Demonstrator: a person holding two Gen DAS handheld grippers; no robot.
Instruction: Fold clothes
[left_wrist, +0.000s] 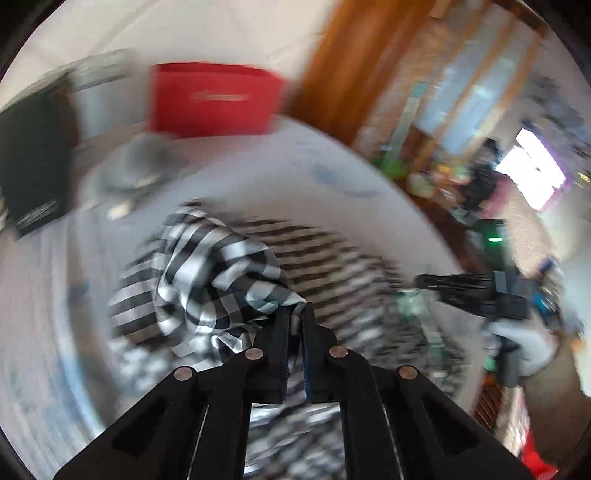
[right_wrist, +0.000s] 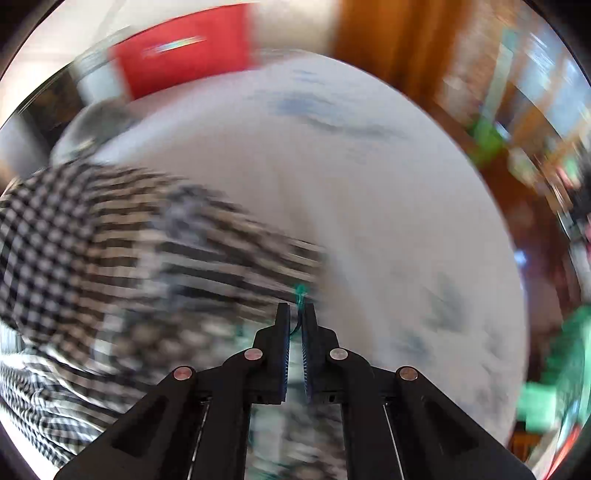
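A black-and-white checked garment (left_wrist: 207, 273) lies bunched on a pale sheet (left_wrist: 295, 177). My left gripper (left_wrist: 295, 314) is shut on a raised fold of it, the cloth pinched between the fingers. The right gripper shows at the right of the left wrist view (left_wrist: 458, 284), held by a gloved hand. In the right wrist view my right gripper (right_wrist: 296, 314) is shut on the edge of the checked garment (right_wrist: 110, 236), which spreads to the left; a green bit of cloth (right_wrist: 301, 291) sticks out at the tips. Both views are motion-blurred.
A red box (left_wrist: 214, 99) stands at the far edge of the sheet, a dark box (left_wrist: 33, 162) to its left. A grey item (left_wrist: 140, 162) lies near them. A wooden door (left_wrist: 340, 62) and cluttered furniture (left_wrist: 461, 177) are to the right.
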